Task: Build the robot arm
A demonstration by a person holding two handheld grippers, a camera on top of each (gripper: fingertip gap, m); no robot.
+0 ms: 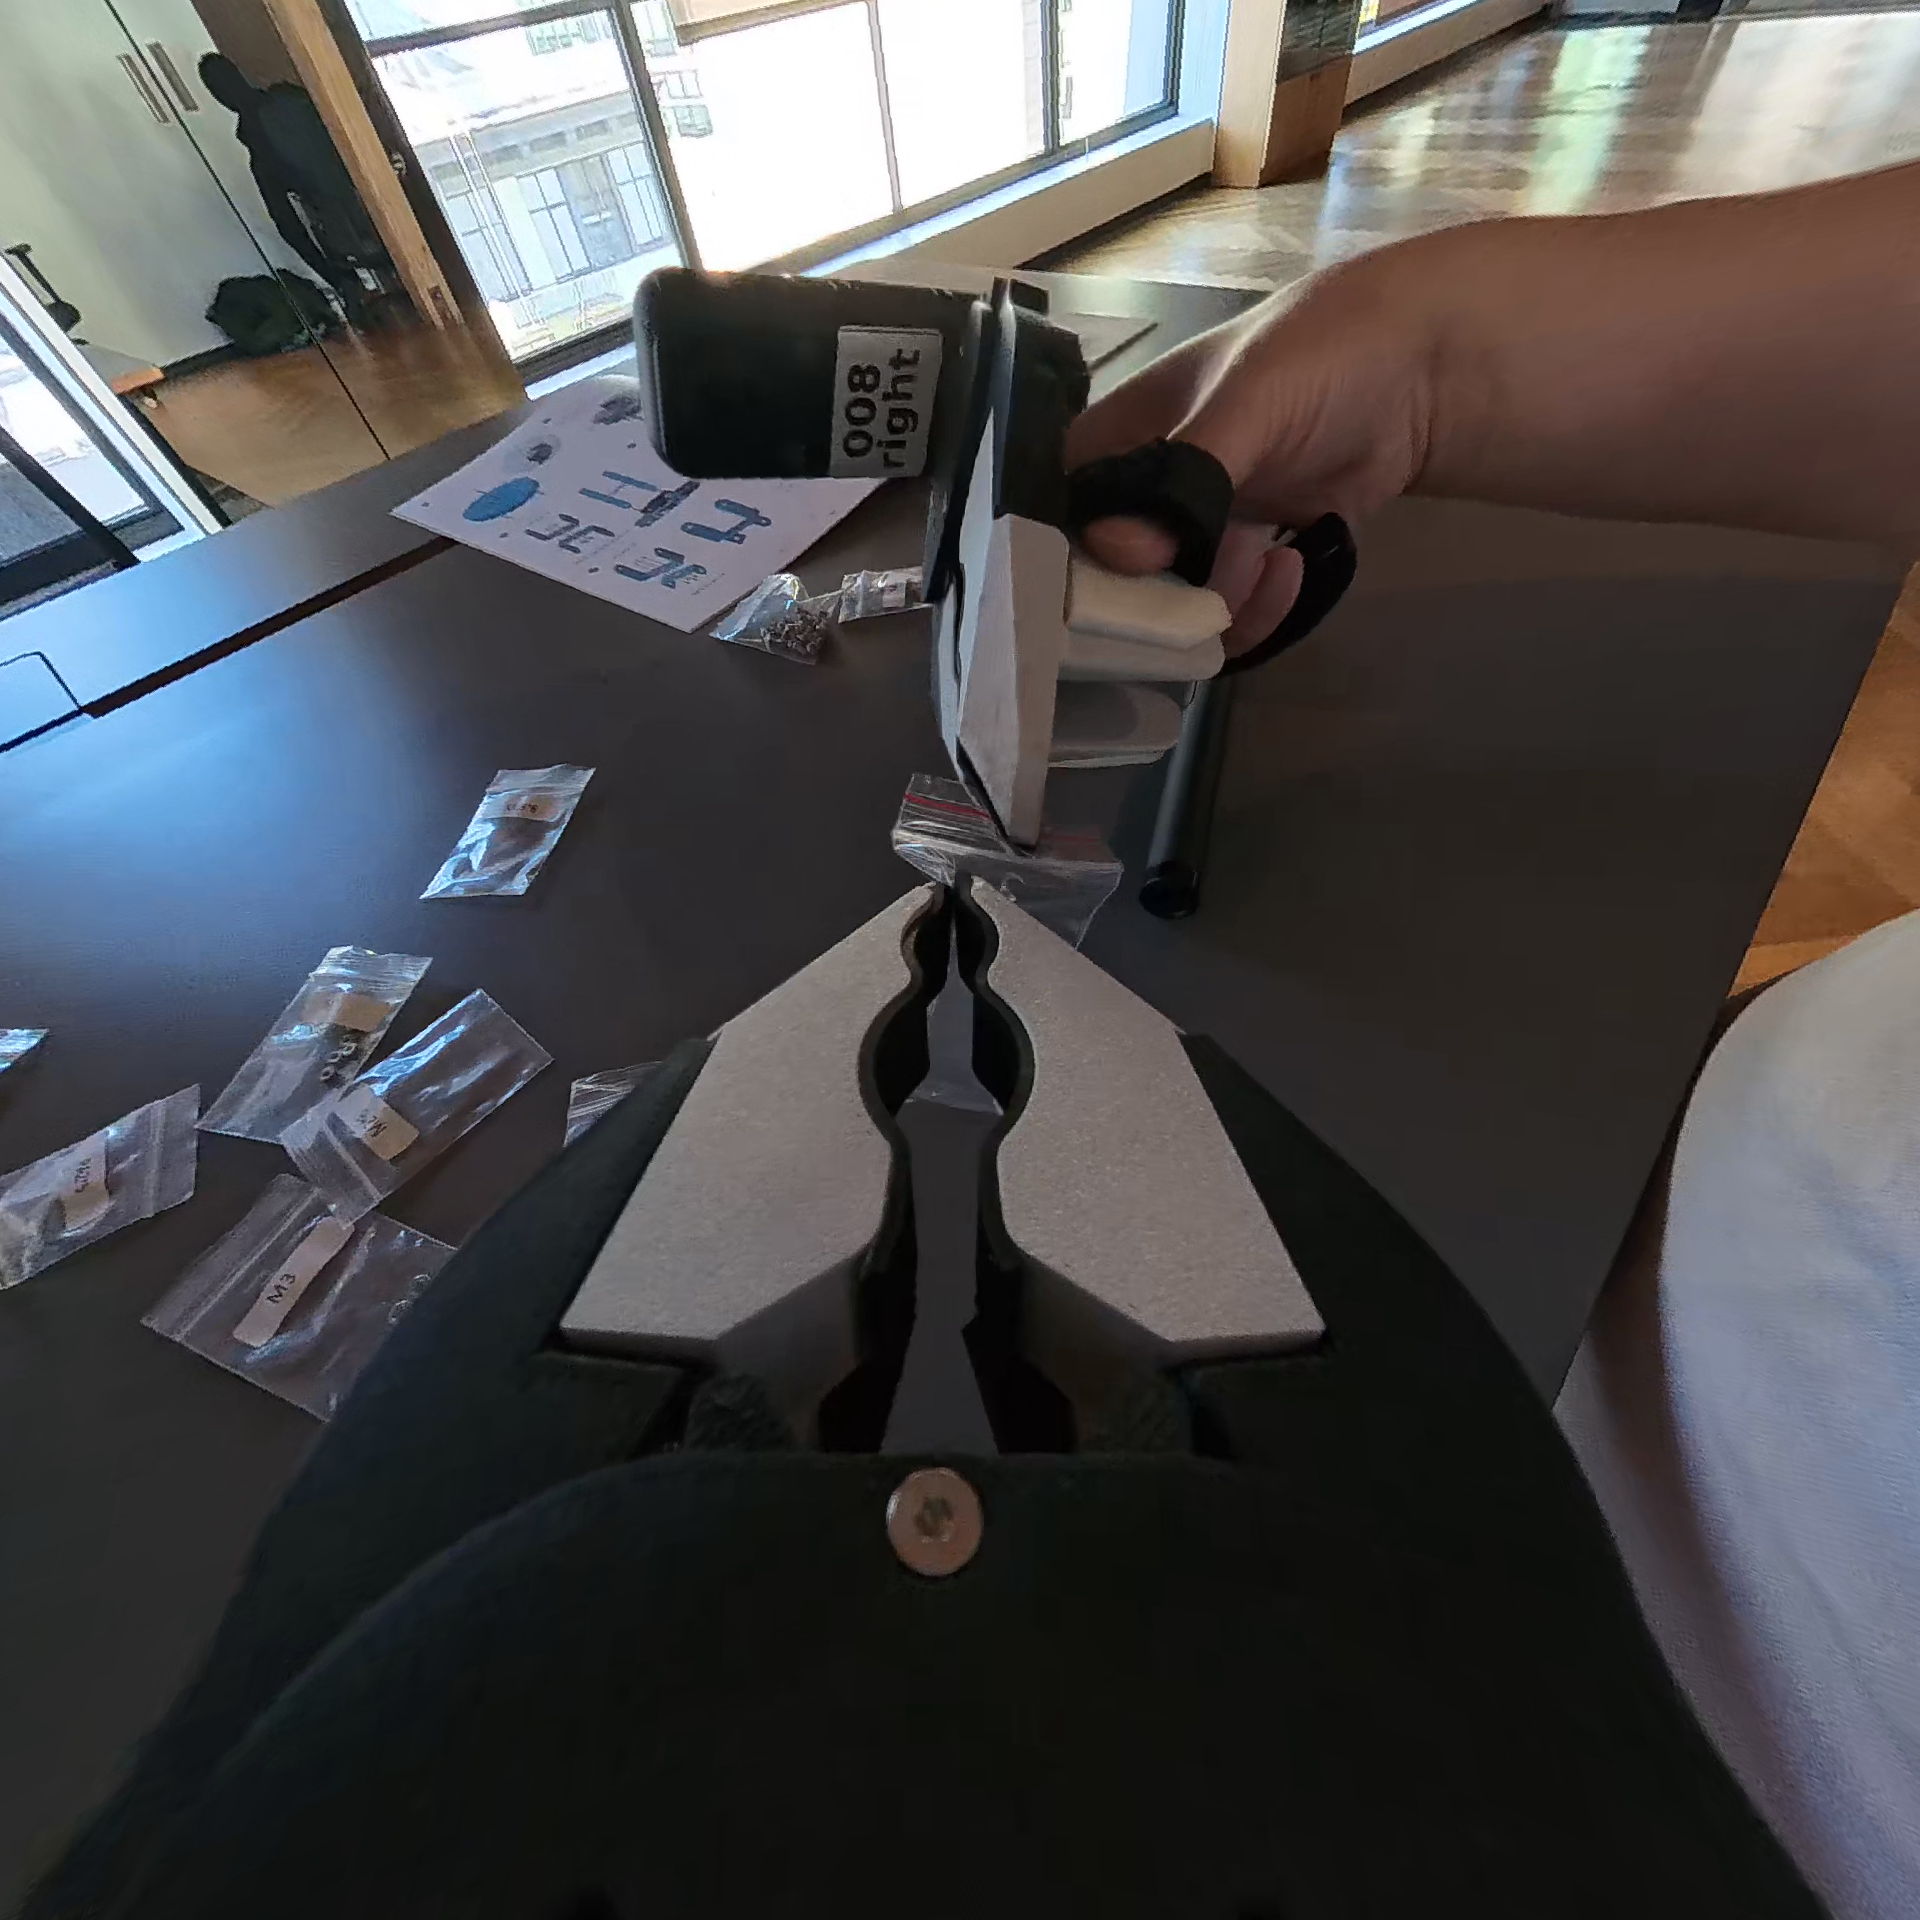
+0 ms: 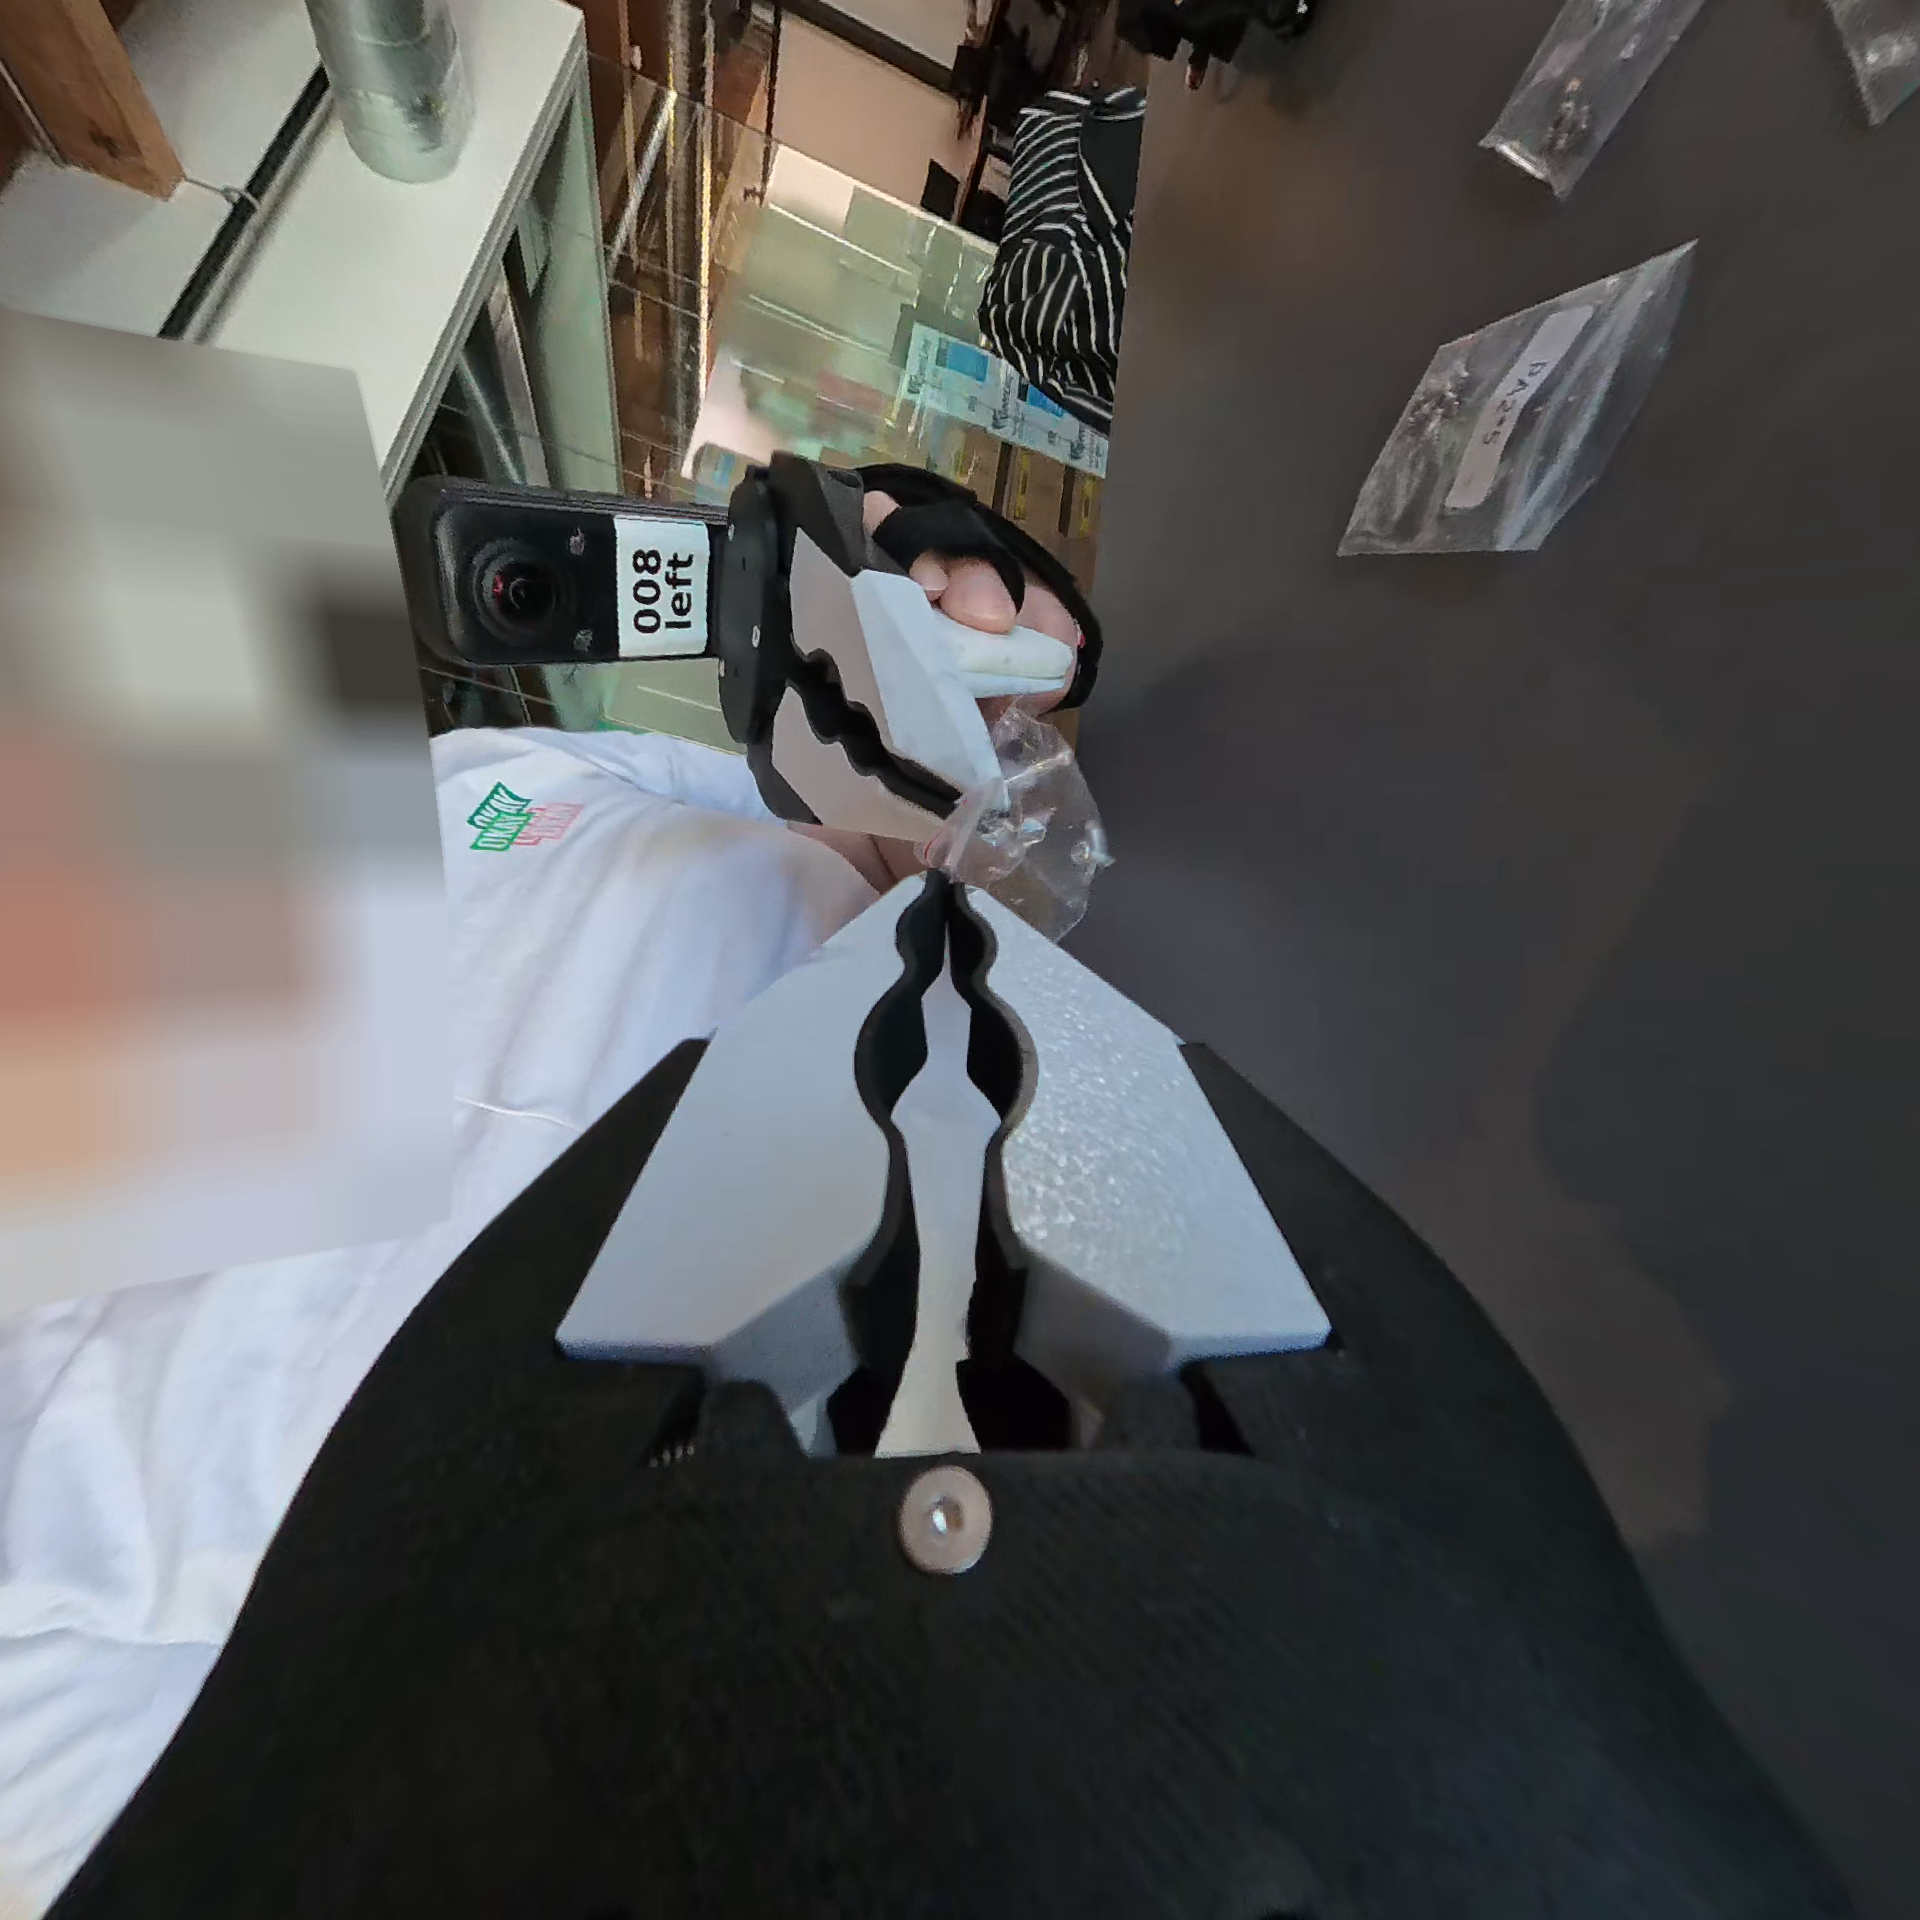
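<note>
A small clear zip bag [image 1: 1055, 883] with a red strip and small metal parts inside hangs above the dark table [image 1: 644, 790], held between both grippers. My left gripper [image 1: 958, 896] is shut on one edge of the bag. My right gripper [image 1: 1016, 840] comes down from above, held in a hand, and is shut on the bag's top edge. In the right wrist view, my right gripper [image 2: 941, 883] pinches a corner of the bag [image 2: 1044, 847], and my left gripper [image 2: 982, 816] grips it just beyond.
Several clear labelled bags [image 1: 374, 1081] lie on the table at the left. A white sheet with blue drawings [image 1: 623, 509] and bags of screws [image 1: 779, 623] lie farther back. A grey tube [image 1: 1184, 790] lies near the table's right edge. More bags [image 2: 1507, 416] lie nearby. A person in white [image 2: 623, 935] is close. Left and right tips are no more than a few centimetres apart.
</note>
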